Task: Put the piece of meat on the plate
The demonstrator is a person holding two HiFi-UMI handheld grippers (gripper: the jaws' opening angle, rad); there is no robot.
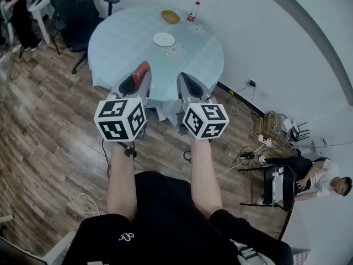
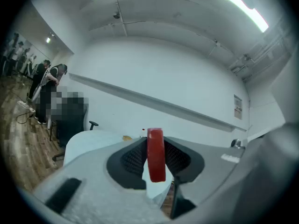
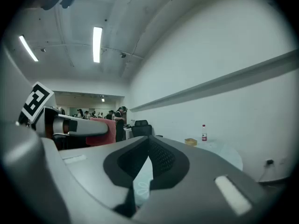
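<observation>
Looking via head view: L gripper [image 1: 138,80] pinches meat [image 1: 143,70] edge-on, at table's [image 1: 121,43] near rim; plate [image 1: 164,39] sits well ahead, bare. R gripper [image 1: 186,81] alongside. L gripper view: pads clamp meat's flat faces, approx mid-slab, jaws part-open round it. Prob. light, fairly stiff since it holds shape past pads; smooth, could slip, so grip the flats. R gripper view: jaws closed tip to tip, nothing betw. them.

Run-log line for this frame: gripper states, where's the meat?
left gripper: shut on piece of meat | right gripper: shut, empty | plate: bare, on table ahead | meat not yet on plate
</observation>
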